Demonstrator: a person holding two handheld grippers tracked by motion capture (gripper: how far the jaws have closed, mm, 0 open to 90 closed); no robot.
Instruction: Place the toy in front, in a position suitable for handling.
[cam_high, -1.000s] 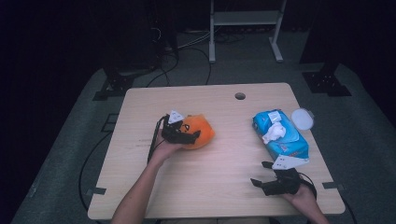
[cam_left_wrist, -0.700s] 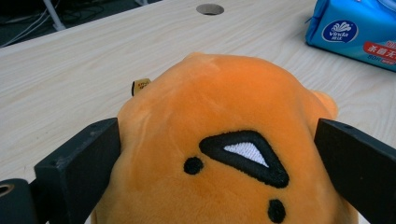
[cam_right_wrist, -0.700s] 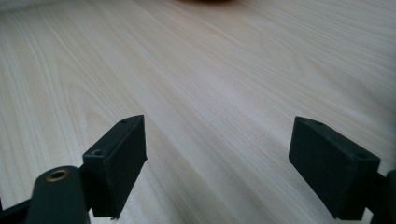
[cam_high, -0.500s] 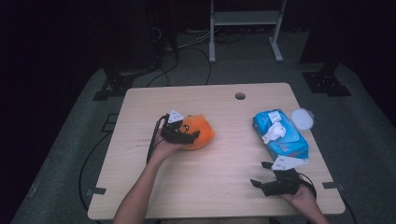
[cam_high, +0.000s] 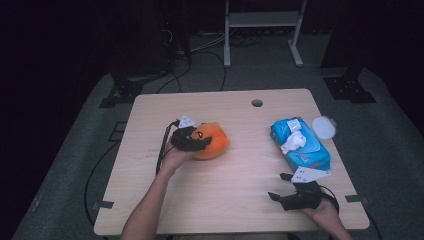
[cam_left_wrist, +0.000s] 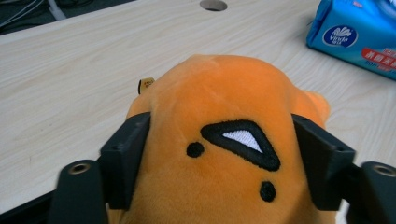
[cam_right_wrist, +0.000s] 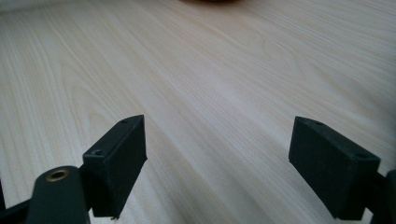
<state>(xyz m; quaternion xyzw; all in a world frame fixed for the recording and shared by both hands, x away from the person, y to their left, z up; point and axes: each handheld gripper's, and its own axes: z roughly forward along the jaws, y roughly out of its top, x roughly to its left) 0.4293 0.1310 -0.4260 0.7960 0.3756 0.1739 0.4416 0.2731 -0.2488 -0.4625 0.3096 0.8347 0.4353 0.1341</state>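
Basically, plush toy sat left of the table's centre, well clear of every edge, bare wood all around it. Left gripper had just been closing, jaws pinching the toy's sides. Right gripper was spread over bare wood, well right of the toy. Wipes pack lay right of the toy, flap open, one wipe poking out, round lid touching it.

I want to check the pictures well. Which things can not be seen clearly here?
- Orange plush toy: lower part cut off by the left gripper view's bottom edge, sides covered by the jaws.
- Blue wipes pack: cut off by the same view's right edge.
- Pack's print: too small, high view.
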